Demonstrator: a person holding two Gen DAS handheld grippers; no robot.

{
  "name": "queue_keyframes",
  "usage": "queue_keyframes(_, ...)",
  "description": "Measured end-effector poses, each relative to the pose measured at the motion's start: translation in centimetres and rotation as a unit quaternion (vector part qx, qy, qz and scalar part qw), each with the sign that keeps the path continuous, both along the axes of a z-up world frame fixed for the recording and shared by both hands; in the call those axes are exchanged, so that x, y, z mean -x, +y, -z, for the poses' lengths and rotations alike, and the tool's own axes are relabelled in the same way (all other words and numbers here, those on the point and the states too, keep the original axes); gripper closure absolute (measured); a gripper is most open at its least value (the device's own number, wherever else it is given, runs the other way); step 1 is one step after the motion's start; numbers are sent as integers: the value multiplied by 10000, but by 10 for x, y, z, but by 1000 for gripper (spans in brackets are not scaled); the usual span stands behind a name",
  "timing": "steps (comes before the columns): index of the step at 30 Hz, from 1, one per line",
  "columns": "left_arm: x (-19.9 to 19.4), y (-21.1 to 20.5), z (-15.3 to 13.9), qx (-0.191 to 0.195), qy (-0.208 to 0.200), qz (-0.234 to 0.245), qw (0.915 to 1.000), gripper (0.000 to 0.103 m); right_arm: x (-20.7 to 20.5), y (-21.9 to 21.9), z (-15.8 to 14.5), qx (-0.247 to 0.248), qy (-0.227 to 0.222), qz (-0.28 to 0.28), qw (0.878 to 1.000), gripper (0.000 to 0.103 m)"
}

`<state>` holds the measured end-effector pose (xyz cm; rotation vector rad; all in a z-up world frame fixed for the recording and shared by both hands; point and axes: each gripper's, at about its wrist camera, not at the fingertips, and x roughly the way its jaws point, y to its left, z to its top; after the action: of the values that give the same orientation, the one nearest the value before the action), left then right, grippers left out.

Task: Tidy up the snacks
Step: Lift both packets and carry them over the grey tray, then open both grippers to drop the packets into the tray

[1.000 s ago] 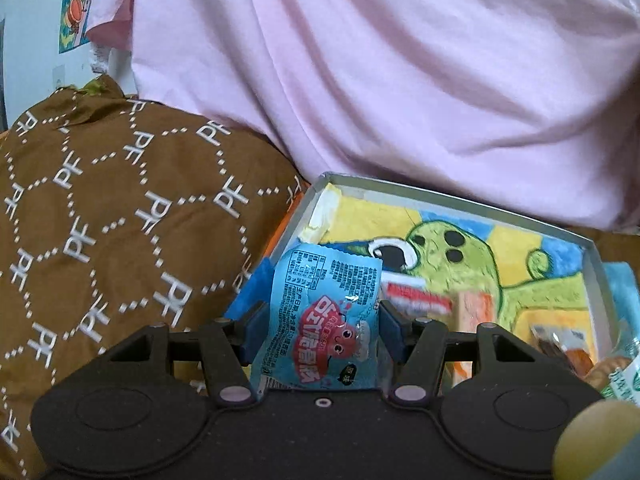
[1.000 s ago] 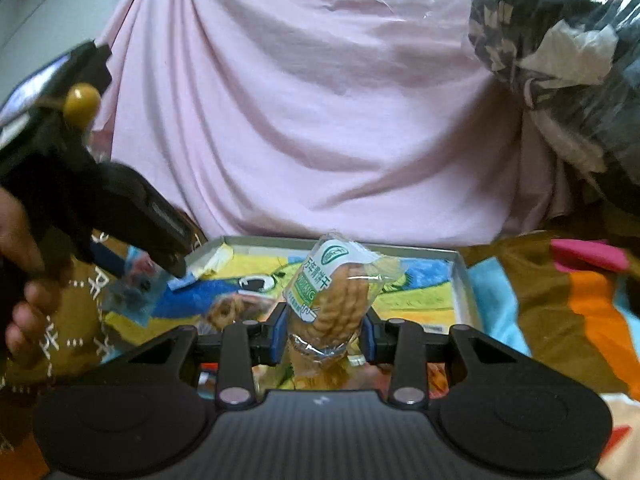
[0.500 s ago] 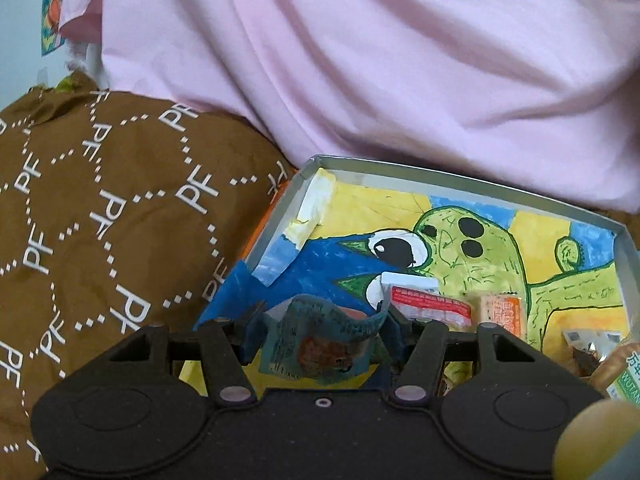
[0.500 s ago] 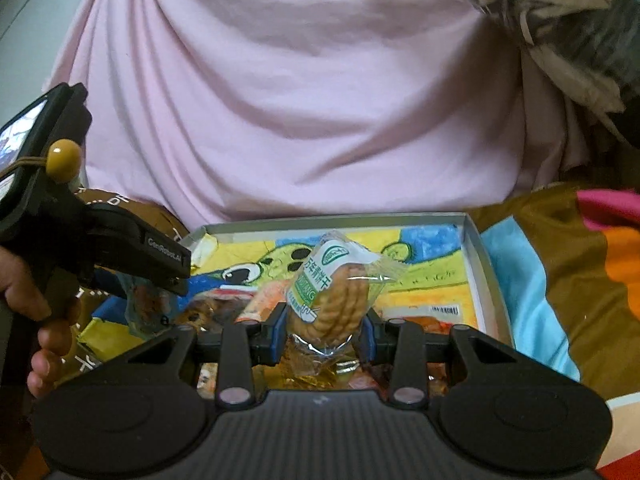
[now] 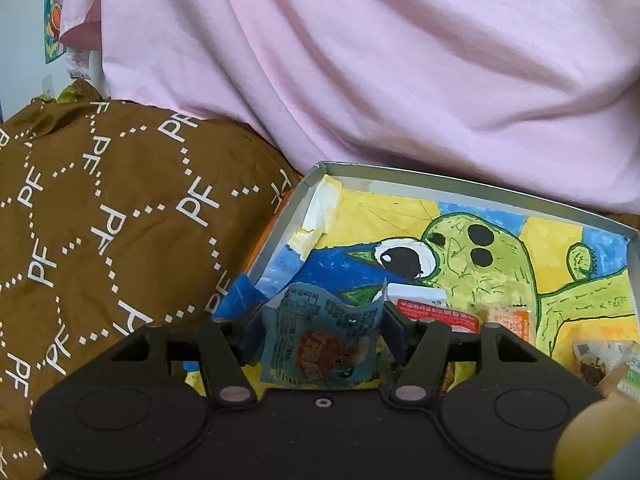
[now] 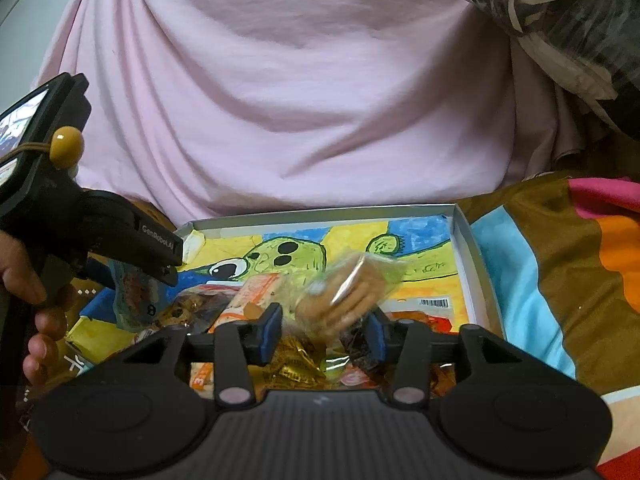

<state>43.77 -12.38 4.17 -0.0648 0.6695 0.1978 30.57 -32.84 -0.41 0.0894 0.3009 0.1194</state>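
One blue snack packet (image 5: 320, 340) between left hand-held gripper (image 5: 322, 330) fingers.

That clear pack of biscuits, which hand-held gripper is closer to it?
Right. The biscuit pack lies tilted between the open fingers of the right hand-held gripper, over the tray. The left hand-held gripper is off to its left, clamping a blue packet.
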Motion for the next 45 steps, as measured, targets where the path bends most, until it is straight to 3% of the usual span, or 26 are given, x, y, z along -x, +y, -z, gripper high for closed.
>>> queue_keyframes(4, 2, 0, -3, -15, -39, -47, 10000, 26, 0, 0, 0, 21, -12, 57, 10000, 45)
queue_keyframes(13, 14, -8, -13, 25, -176, -1, 9998, 10, 7, -3, -10, 25, -132, 190, 9997, 19)
queue_keyframes(20, 34, -18, -34, 201, -373, 146, 9990, 2, 26, -9, -36, 153, -276, 351, 9989, 0)
queue_keyframes(30, 87, -27, -58, 243, -449, 406, 9979, 1, 70, -20, -68, 100, -180, 361, 9991, 0)
queue_keyframes(37, 130, -29, -63, 125, -387, 627, 9972, 1, 104, -18, -81, 191, -177, 393, 9989, 0)
queue_keyframes(45, 173, -21, -53, 347, -433, 591, 9967, 1, 145, -18, -81, 263, -89, 346, 9990, 0)
